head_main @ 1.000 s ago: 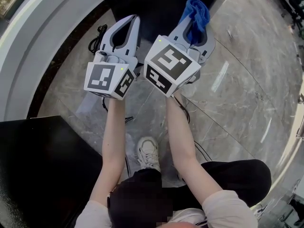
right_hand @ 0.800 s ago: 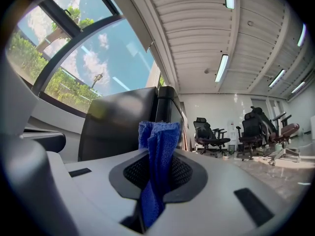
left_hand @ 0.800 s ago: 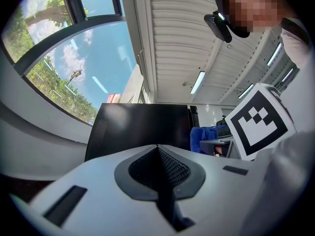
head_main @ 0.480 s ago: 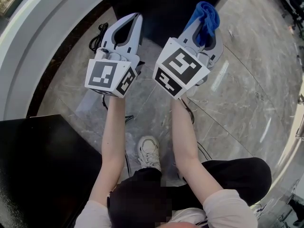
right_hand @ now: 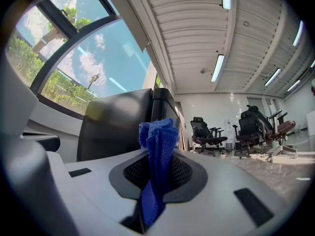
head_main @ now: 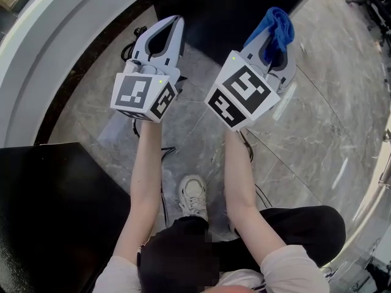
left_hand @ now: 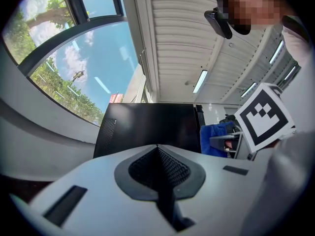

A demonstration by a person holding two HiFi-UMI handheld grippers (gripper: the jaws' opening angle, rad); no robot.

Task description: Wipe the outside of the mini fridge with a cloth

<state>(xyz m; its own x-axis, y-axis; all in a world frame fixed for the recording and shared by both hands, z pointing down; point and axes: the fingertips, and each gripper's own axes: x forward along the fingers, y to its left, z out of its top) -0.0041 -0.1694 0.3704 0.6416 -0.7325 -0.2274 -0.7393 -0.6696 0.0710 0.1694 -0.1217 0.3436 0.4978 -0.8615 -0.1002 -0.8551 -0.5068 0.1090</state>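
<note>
The black mini fridge [head_main: 214, 8] stands on the floor ahead; its dark side fills the middle of the left gripper view [left_hand: 147, 127] and the right gripper view [right_hand: 118, 122]. My right gripper [head_main: 276, 38] is shut on a blue cloth [head_main: 278, 24], which sticks up bunched from between the jaws [right_hand: 158, 146], just short of the fridge's right corner. My left gripper [head_main: 171, 32] is shut with nothing in it and points at the fridge's front edge. The cloth [left_hand: 215, 136] shows to its right.
A curved white wall base [head_main: 55, 47] runs along the left, with a black cable [head_main: 128, 44] on the marble floor beside it. A large black surface [head_main: 49, 212] lies at lower left. Office chairs [right_hand: 206, 132] stand far off to the right.
Both grippers have moved forward towards the fridge. The right one, still holding the cloth, has also shifted to the right.
</note>
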